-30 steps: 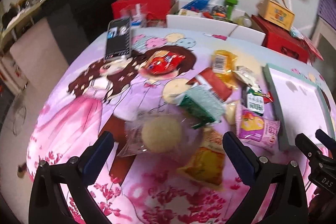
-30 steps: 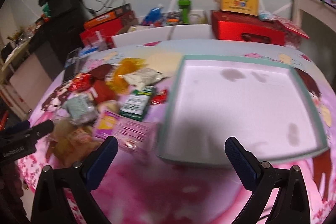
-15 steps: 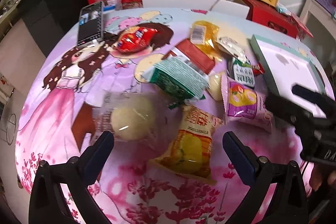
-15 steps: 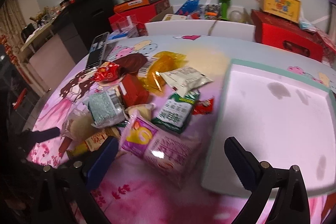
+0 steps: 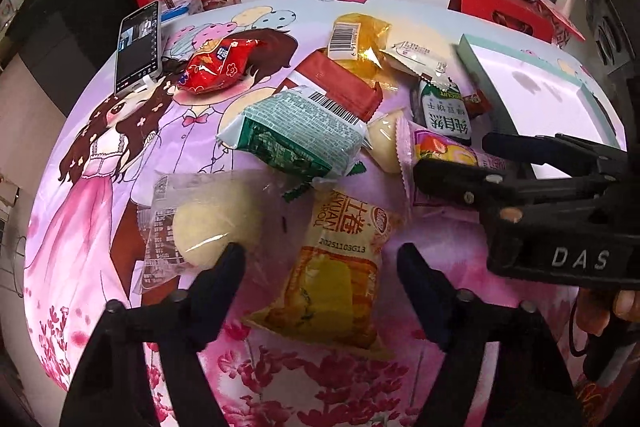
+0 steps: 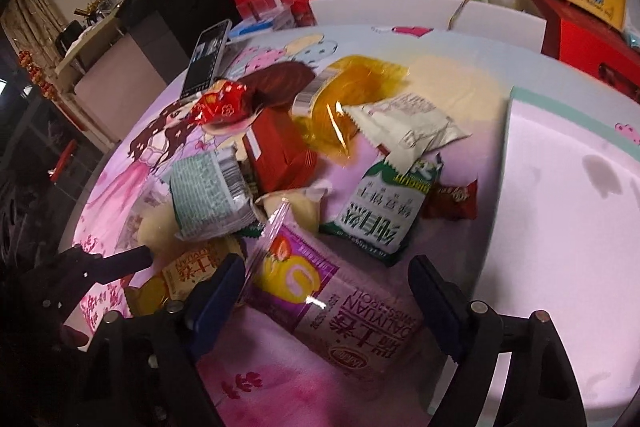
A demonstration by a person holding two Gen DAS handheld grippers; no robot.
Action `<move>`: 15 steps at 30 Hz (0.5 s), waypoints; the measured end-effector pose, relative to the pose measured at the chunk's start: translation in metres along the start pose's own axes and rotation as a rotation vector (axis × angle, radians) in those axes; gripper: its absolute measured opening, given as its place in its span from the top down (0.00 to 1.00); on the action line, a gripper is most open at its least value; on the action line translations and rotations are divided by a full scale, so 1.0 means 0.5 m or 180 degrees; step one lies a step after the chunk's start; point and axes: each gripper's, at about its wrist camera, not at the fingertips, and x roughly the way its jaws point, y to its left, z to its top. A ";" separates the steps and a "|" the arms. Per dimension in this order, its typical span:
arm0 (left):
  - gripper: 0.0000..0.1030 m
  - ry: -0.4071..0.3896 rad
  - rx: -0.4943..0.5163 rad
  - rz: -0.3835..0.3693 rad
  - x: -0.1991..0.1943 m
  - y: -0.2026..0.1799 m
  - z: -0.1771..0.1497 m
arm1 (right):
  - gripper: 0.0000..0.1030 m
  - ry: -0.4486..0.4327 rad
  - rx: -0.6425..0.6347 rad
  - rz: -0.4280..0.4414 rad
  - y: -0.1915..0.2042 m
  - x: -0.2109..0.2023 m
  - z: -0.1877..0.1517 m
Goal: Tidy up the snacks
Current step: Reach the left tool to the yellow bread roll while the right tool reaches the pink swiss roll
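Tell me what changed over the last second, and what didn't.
Both hand-held grippers came down toward the snack pile. The left hand-held gripper now straddles the yellow cake packet, fingers narrowed but not gripping. The right hand-held gripper swung left from the white tray to straddle the pink-purple swiss roll packet. Nothing has been picked up; the snacks and tray lie where they were.

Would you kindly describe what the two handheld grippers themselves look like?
Both are matte black plastic. The left gripper has two angled fingers with dark blue pads and round silver pivot bolts. The right gripper matches it; the left view shows white "DAS" lettering on its body and bare fingers holding it. No cables are visible.
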 end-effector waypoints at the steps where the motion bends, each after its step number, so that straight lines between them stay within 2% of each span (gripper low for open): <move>1: 0.26 0.0010 -0.0005 0.0013 0.001 0.002 0.000 | 0.17 0.0020 -0.0007 0.0005 0.001 0.000 -0.002; 10: 0.34 0.0098 -0.0272 -0.0018 0.015 0.038 -0.005 | 0.25 0.0175 -0.0047 0.0044 0.017 -0.003 -0.028; 15: 0.34 0.0131 -0.0233 -0.0011 0.020 0.034 -0.006 | 0.30 0.0191 -0.0023 0.0011 0.014 -0.006 -0.034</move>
